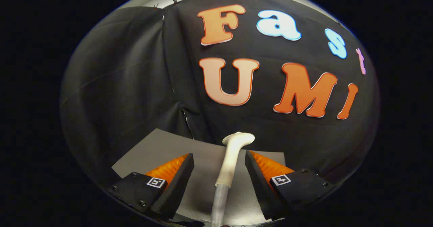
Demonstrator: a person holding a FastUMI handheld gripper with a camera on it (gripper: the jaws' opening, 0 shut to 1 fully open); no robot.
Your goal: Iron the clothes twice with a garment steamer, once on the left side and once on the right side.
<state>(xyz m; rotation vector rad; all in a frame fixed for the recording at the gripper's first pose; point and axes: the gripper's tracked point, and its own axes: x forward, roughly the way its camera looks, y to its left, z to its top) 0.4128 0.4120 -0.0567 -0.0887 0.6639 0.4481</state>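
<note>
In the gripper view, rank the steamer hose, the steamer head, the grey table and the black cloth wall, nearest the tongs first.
The tongs stand open.
1. Steamer hose: between the fingers.
2. Steamer head: just ahead of them.
3. Grey table: beneath and beyond; too close to call against the head.
4. Black cloth wall: farthest.

Black cloth wall [135, 85] behind grey tabletop [203, 159]

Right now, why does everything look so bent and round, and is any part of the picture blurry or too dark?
In the gripper view, the fisheye lens bulges the booth wall and curves the grey table; the steamer head is evenly lit and sharp, its hose softer near the lens; the gripper stands open around it, untouched; the wall's folds fade into shadow.
</note>
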